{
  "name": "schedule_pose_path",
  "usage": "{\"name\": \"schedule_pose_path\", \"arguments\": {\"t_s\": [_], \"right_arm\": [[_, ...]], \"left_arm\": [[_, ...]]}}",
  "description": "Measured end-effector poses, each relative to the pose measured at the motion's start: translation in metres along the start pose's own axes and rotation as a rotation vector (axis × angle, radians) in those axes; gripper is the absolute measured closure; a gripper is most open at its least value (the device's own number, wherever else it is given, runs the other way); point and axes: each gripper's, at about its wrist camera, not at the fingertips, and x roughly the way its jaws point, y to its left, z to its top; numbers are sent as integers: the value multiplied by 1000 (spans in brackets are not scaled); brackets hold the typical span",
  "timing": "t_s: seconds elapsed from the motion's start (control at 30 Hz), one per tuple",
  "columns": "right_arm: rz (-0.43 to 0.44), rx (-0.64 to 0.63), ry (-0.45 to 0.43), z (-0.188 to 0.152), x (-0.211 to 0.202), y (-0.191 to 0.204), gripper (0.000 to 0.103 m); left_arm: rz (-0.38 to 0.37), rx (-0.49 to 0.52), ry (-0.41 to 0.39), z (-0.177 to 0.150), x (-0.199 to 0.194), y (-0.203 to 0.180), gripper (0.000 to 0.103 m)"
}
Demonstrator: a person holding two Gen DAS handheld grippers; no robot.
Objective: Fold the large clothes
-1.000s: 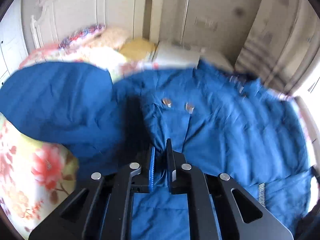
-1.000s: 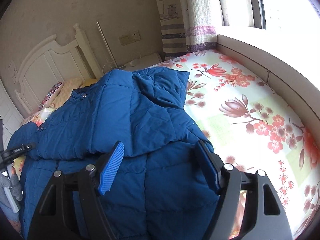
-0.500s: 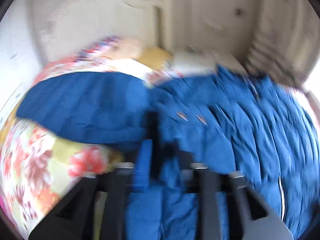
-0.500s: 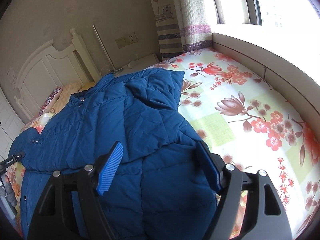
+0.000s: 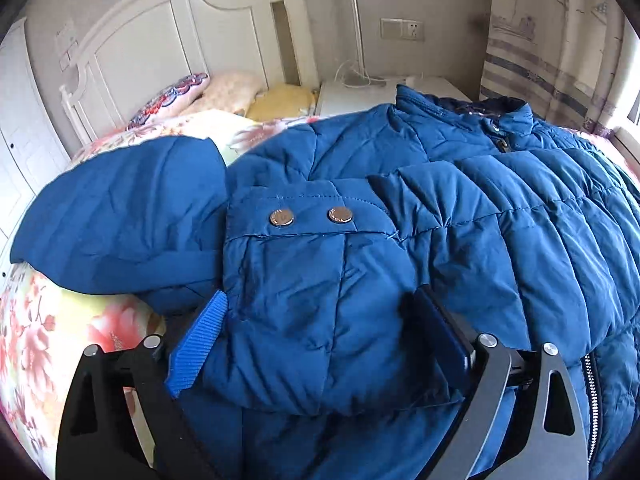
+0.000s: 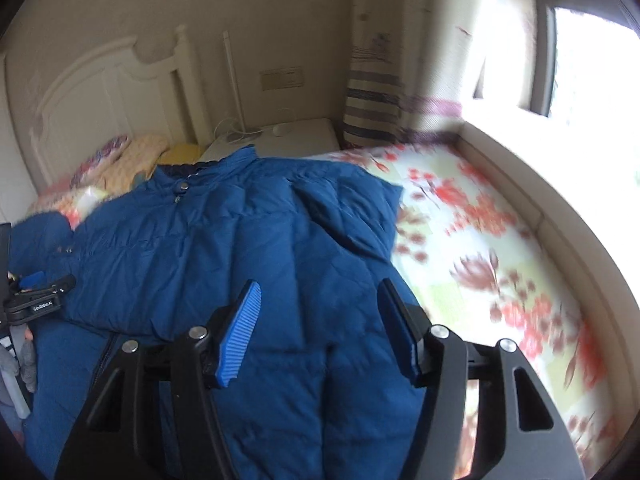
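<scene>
A large blue quilted jacket [image 5: 460, 216] lies on the floral bed, both sleeves folded over its body. A sleeve cuff with two metal snaps [image 5: 312, 216] lies just ahead of my left gripper [image 5: 320, 320], which is open with the sleeve end lying between its jaws. In the right wrist view the jacket [image 6: 240, 240] fills the middle, collar toward the headboard. My right gripper [image 6: 320, 312] is open and empty above the jacket's lower right part. The left gripper [image 6: 40, 292] shows at the far left edge there.
The floral bedsheet [image 6: 500, 248] lies to the right of the jacket, bounded by a cream ledge [image 6: 560, 208] under the window. Pillows [image 5: 224, 88], a white headboard [image 5: 160, 32] and a white nightstand [image 5: 360, 92] lie beyond the jacket. Striped curtain [image 6: 372, 96] hangs at the corner.
My left gripper was shut on the sleeve; it has opened and let go, and the cuff now lies on the jacket. The right gripper has shifted over the jacket, staying open.
</scene>
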Motion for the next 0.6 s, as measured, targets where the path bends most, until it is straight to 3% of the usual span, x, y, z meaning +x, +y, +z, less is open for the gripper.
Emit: {"name": "schedule_pose_path", "arguments": {"t_s": [0.1,0.2,0.37,0.5,0.6], "right_arm": [[22,-52,15,17,27,20,43],[21,-127,235,6,83,40,42],[39,-103,248,22,75,32,41],[-3,-30,137,63,64,13,41],[-9,-8,103,89,82,6,41]], "left_arm": [[26,23,3,-3,3,-6,11],[34,29,7,-5,4,-6,11],[16,11,12,-5,3,-4,11],[30,19,12,-5,5,-6,11],[24,14,12,-5,4,-5,11]]}}
